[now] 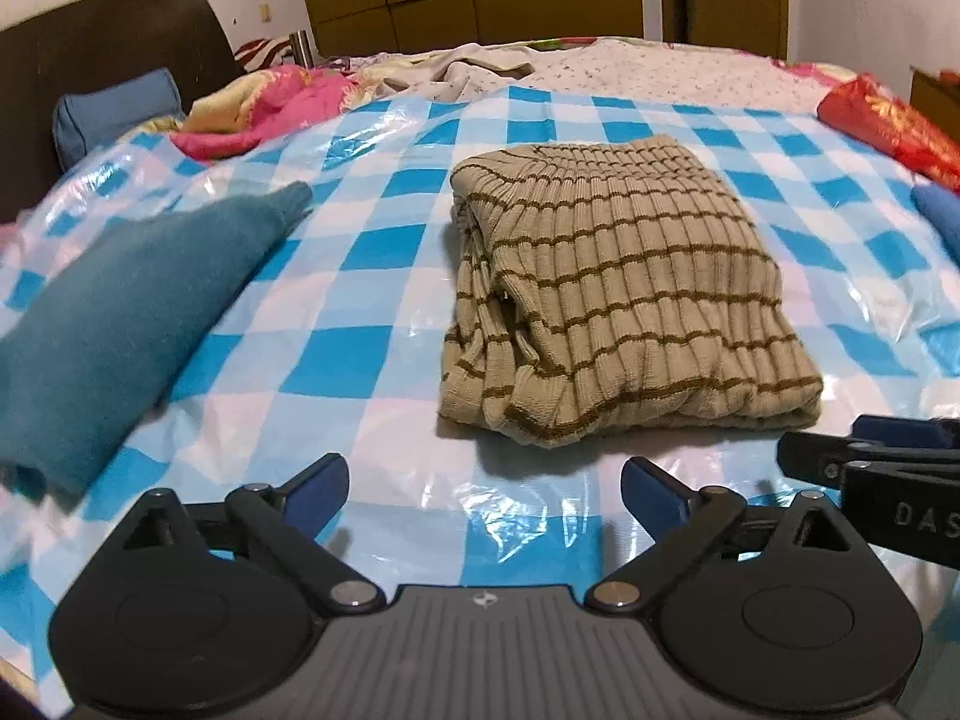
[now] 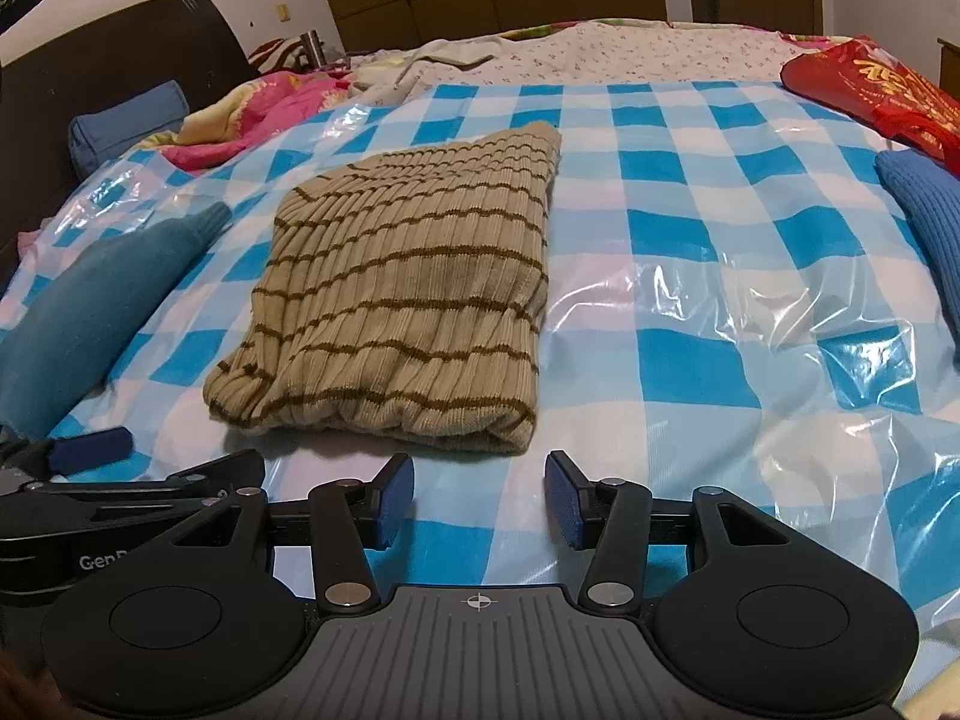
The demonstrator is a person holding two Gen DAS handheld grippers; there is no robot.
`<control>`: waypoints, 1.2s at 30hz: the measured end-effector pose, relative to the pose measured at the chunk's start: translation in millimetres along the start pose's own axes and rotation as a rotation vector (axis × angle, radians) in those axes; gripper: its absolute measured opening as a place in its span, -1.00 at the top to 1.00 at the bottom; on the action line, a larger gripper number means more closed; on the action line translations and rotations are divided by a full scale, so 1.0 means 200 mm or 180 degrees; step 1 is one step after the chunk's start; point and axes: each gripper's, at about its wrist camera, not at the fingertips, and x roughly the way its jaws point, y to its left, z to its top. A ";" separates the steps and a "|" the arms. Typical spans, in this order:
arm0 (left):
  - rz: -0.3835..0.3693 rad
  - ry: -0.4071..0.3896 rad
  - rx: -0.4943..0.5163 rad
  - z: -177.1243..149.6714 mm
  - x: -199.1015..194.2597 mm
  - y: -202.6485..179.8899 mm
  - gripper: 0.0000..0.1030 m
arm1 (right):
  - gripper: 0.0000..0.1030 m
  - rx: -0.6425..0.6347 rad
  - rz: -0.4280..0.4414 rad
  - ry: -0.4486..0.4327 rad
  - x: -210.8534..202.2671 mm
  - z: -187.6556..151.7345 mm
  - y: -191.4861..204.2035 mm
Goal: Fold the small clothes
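A beige ribbed sweater with brown stripes lies folded into a rectangle on the blue-and-white checked plastic sheet; it also shows in the right wrist view. My left gripper is open and empty, just short of the sweater's near edge. My right gripper is open and empty, also just short of the near edge, toward its right corner. Each gripper shows at the edge of the other's view.
A teal garment lies folded at the left and a blue knit at the right. A red bag, pink bedding, a blue pillow and a dark headboard lie beyond.
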 end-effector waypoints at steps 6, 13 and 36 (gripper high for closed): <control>-0.0062 0.0049 -0.0405 0.04 0.03 0.14 -1.00 | 0.03 -0.0044 -0.0022 -0.0063 -0.02 -0.01 0.00; 0.0276 0.0037 -0.0434 0.09 0.11 0.20 -1.00 | 0.03 -0.0128 0.0006 -0.0126 -0.01 -0.01 0.02; 0.0357 -0.0326 -0.0544 0.04 -0.07 0.42 -1.00 | 0.17 -0.0708 0.0326 0.0196 0.34 0.38 0.53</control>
